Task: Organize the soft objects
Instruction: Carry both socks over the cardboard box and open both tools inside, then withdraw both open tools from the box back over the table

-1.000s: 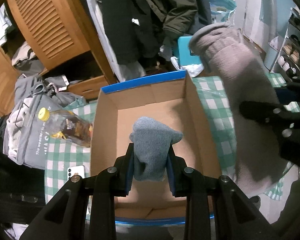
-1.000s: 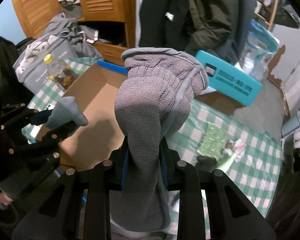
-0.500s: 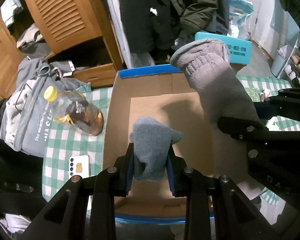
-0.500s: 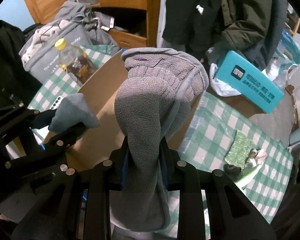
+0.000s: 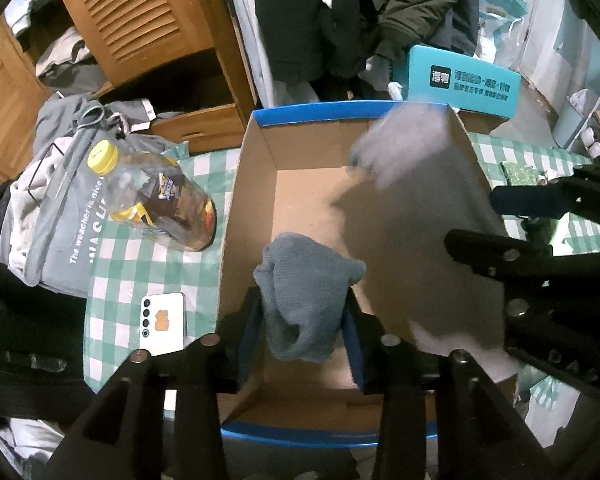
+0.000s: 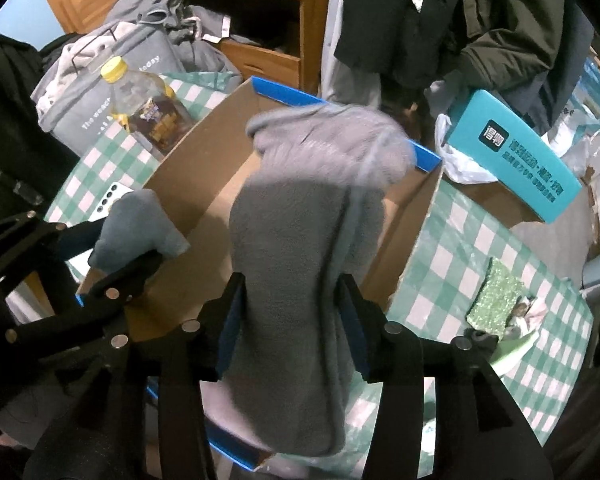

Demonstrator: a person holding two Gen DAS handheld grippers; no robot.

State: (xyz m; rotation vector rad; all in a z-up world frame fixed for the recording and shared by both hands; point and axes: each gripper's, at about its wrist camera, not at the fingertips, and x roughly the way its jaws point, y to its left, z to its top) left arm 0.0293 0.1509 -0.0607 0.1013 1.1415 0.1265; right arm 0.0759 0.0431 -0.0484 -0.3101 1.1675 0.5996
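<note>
An open cardboard box (image 5: pixel 248 200) with blue rims stands on the checked tablecloth; it also shows in the right wrist view (image 6: pixel 188 184). My left gripper (image 5: pixel 302 320) holds a small blue-grey knit sock (image 5: pixel 304 300) over the box's near end; its jaws look slightly parted around it. My right gripper (image 6: pixel 292 320) has its jaws spread wide, and the long grey fleece sock (image 6: pixel 300 260) is blurred and slipping down between them into the box. The fleece sock also shows blurred in the left wrist view (image 5: pixel 420 208).
A bottle with a yellow cap (image 5: pixel 156 196) lies left of the box, with a white phone (image 5: pixel 162 324) near it. A grey bag (image 5: pixel 60 208) sits further left. A teal box (image 6: pixel 512 160) and a green sponge (image 6: pixel 496 300) are to the right.
My right gripper has opened and the grey fleece sock is dropping toward the box. Both grippers have moved further over the box. The left jaws have parted slightly.
</note>
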